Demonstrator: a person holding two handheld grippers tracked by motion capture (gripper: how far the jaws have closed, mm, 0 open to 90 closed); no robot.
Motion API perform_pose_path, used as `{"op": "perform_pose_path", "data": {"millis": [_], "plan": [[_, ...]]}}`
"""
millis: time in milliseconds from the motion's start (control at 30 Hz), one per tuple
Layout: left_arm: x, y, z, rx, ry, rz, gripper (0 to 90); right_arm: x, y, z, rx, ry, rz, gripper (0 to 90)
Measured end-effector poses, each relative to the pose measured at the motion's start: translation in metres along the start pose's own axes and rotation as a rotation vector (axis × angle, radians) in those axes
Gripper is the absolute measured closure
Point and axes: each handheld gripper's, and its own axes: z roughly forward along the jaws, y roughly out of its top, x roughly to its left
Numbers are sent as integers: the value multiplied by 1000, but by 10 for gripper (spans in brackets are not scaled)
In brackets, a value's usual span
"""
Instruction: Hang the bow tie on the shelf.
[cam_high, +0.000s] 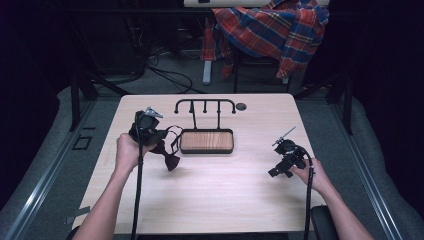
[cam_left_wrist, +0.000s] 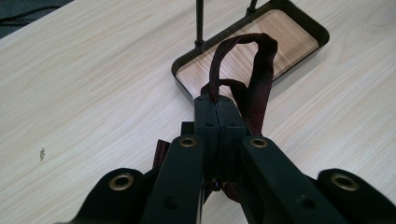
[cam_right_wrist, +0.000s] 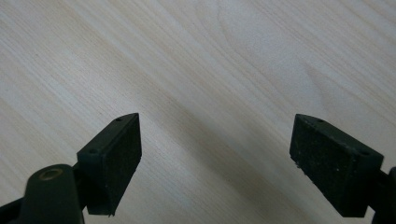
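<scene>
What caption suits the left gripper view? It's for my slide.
Left gripper shut on a dark red bow tie strap beside the wooden tray stand.

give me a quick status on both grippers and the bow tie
Left gripper shut on the bow tie strap, beside the rack tray. Right gripper open over bare table. Nothing in the way.

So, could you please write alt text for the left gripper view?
The left tool, jaws shut, pinches the strap of a dark red bow tie above a light wooden table. Behind it stands a black stand with a wooden tray base.
</scene>
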Motion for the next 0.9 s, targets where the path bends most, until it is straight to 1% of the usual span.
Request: {"op": "perform_pose_path", "data": {"millis": [67, 100, 133, 200, 233, 267, 367, 633, 667, 700, 767, 800, 833, 900], "plan": [[0, 2, -1, -4, 0, 2, 895, 0, 0, 0, -3, 5, 4, 166], [0, 4, -2, -3, 4, 10, 895, 0, 0, 0, 5, -8, -2, 166], [-1, 5, -3, -5, 5, 10, 895, 0, 0, -1, 13, -1, -7, 166], [-1, 7, -4, -9, 7, 15, 895, 1, 0, 0, 6, 0, 6, 166], [-1, 9, -5, -14, 5, 12, 895, 1, 0, 1, 0, -5, 3, 166], [-1, 11, -7, -15, 5, 15, 895, 2, -1, 2, -14, 4, 15, 166], [-1, 13, -8, -20, 8, 16, 895, 2, -1, 2, -13, -2, 7, 166], [-1, 25, -15, -32, 13, 32, 895, 2, -1, 3, -27, 6, 18, 166], [-1, 26, -16, -37, 16, 36, 895, 2, -1, 2, -24, 5, 22, 166], [-1, 27, -16, -39, 17, 36, 895, 1, 0, 1, -1, 3, 13, 166], [-2, 30, -18, -43, 18, 42, 895, 1, 0, 1, -1, 3, 12, 166], [-2, 32, -18, -46, 19, 42, 895, 2, -1, 2, -9, 3, 20, 166], [-2, 34, -19, -48, 18, 44, 895, 2, -1, 2, -17, 7, 16, 166], [-2, 36, -19, -53, 20, 44, 895, 2, 0, 2, -13, 5, 13, 166]]}}
